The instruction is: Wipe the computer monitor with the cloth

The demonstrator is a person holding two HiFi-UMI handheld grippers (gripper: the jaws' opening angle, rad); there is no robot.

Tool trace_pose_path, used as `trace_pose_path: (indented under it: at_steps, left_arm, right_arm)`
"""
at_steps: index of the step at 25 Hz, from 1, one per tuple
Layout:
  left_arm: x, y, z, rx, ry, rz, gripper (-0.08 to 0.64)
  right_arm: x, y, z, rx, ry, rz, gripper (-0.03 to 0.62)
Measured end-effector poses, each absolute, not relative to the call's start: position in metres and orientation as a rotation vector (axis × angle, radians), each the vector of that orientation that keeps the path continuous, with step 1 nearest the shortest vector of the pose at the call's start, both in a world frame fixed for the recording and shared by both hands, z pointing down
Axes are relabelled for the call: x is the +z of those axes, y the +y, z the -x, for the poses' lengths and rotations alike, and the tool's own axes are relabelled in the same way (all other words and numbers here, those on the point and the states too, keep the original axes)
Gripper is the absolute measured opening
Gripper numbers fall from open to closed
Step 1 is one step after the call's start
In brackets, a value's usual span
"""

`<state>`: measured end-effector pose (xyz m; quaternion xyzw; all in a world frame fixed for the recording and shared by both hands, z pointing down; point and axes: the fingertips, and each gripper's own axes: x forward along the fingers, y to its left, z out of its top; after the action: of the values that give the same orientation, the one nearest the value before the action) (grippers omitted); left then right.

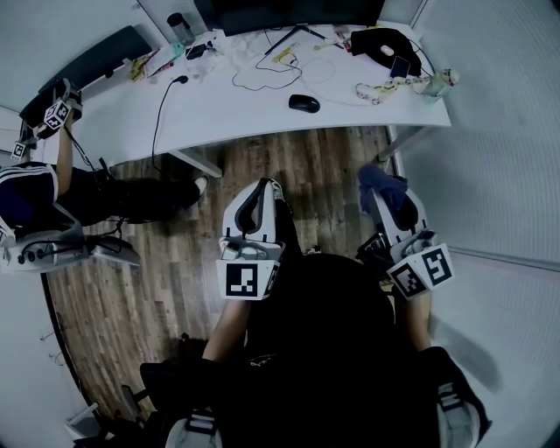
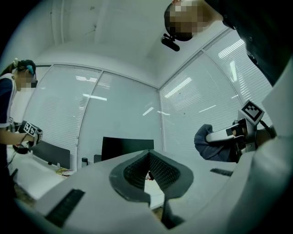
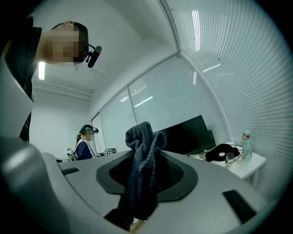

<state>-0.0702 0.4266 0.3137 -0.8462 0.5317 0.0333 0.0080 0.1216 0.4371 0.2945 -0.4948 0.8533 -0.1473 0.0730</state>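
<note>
The dark monitor (image 1: 289, 12) stands at the back of the white desk (image 1: 227, 118), well ahead of both grippers; it also shows in the left gripper view (image 2: 127, 147) and the right gripper view (image 3: 185, 135). My right gripper (image 1: 381, 194) is shut on a dark blue cloth (image 1: 376, 182), which bunches up between and above its jaws (image 3: 143, 169). In the left gripper view the same cloth (image 2: 208, 144) appears at the right. My left gripper (image 1: 261, 192) is held beside it over the wooden floor, its jaws together with nothing in them (image 2: 149, 160).
On the desk lie a black mouse (image 1: 304, 103), cables, a black bag (image 1: 385, 41) and small clutter. Another person (image 1: 35, 197) with grippers stands at the left by the desk's end. A glass wall runs along the right.
</note>
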Motion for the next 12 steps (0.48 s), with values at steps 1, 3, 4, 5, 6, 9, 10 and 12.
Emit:
trace_pose_path:
  at_steps: [1, 3, 4, 5, 6, 9, 10, 12]
  left_arm:
    - [0.315, 0.417, 0.075, 0.106, 1.664, 2.642, 0.006]
    - [0.32, 0.394, 0.086, 0.112, 1.679, 2.646, 0.006]
    - [0.325, 0.381, 0.091, 0.109, 1.686, 2.652, 0.006]
    - [0.33, 0.368, 0.094, 0.106, 1.688, 2.658, 0.006]
    - [0.334, 0.352, 0.095, 0.104, 1.683, 2.662, 0.006]
    - [0.336, 0.3, 0.092, 0.116, 1.63, 2.671, 0.006]
    - [0.334, 0.283, 0.09, 0.127, 1.609, 2.674, 0.006]
    - [0.332, 0.254, 0.088, 0.156, 1.576, 2.676, 0.006]
  right_arm:
    - [0.296, 0.427, -0.119, -0.448, 2.562, 1.486, 0.135]
    - [0.299, 0.406, -0.114, -0.444, 2.567, 1.495, 0.135]
    - [0.301, 0.394, -0.111, -0.437, 2.57, 1.503, 0.135]
    - [0.302, 0.382, -0.11, -0.429, 2.569, 1.513, 0.135]
    - [0.302, 0.368, -0.11, -0.421, 2.56, 1.523, 0.135]
    - [0.298, 0.321, -0.112, -0.403, 2.508, 1.547, 0.135]
    - [0.298, 0.306, -0.113, -0.405, 2.491, 1.556, 0.135]
    - [0.301, 0.28, -0.112, -0.409, 2.467, 1.577, 0.135]
